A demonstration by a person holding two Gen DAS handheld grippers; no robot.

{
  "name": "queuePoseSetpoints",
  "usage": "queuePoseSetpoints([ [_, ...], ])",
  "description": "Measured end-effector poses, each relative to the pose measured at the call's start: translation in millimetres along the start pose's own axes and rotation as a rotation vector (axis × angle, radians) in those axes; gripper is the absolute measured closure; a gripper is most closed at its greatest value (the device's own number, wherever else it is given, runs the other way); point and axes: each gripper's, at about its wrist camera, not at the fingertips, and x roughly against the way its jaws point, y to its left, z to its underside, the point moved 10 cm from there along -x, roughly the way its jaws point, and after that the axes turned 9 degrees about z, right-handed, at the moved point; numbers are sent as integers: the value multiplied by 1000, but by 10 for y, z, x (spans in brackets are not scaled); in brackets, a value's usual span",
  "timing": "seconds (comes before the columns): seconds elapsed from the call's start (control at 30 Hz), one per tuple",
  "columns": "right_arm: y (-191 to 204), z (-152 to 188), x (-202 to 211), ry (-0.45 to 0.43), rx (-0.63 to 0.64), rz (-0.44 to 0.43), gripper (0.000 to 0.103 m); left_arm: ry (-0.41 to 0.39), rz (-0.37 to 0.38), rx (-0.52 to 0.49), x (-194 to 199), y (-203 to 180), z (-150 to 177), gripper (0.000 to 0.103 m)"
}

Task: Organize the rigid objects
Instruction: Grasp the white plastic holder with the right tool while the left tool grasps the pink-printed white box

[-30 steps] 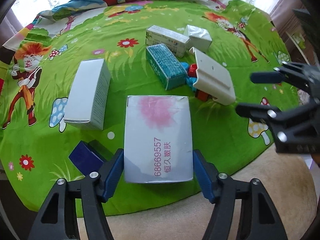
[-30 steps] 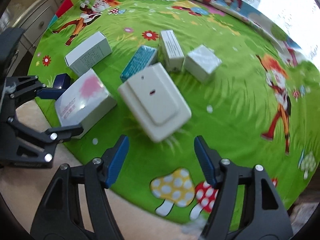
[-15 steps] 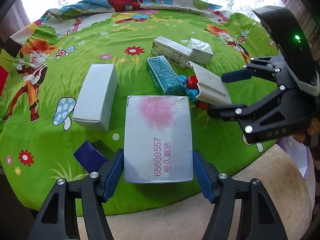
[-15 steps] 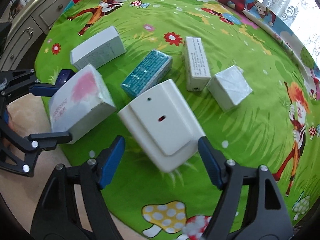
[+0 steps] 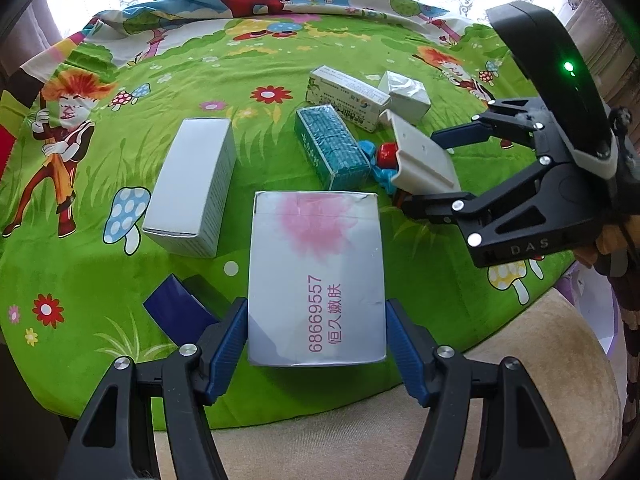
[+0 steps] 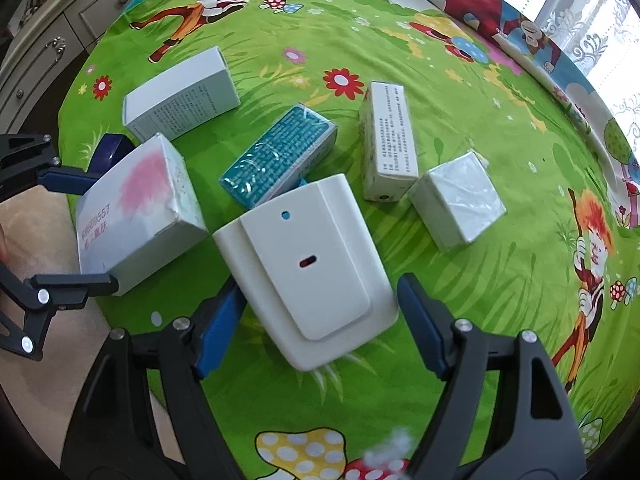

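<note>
Rigid objects, mostly boxes, are seen scattered on a surface covered by a green cartoon cloth [image 5: 168,80]. At far left in the right wrist view, a pale cabinet with drawers [image 6: 52,36] is seen beyond the cloth's edge; lace curtains [image 6: 580,4] are lit at upper right.

Left to right in the left wrist view: a dark blue box [image 5: 176,308] lies near the cloth's front edge, a long white box [image 5: 192,184] lies behind it, and a white box with a pink blotch [image 5: 316,276] is centred. A teal box [image 5: 332,148], a green-and-white carton [image 5: 344,96], a small foil-wrapped box [image 5: 404,94] and a white plastic case [image 5: 424,156] follow; the case is tilted, resting on red and blue items [image 5: 380,156].

The left gripper [image 5: 316,336] is pointed steeply down; its blue pads are closed against both sides of the pink-blotched box's near end.

The right gripper [image 6: 320,320] is likewise angled steeply down. Its jaws are spread wide and straddle the white plastic case; a gap is visible at the right pad, while contact at the left pad cannot be told.
</note>
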Motion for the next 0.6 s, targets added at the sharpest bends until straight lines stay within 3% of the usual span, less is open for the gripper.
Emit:
queuePoseSetpoints([
  [0.23,-19,-23,-72,-8,0,2,24,7,0,5,-19,7,-2,35],
  [0.43,-77,49,4,-28,-42,107,33,-11,2,10,15,19,-23,35],
  [0.6,-116,221,232,-44,-126,119,33,-44,-4,8,96,19,-50,35],
])
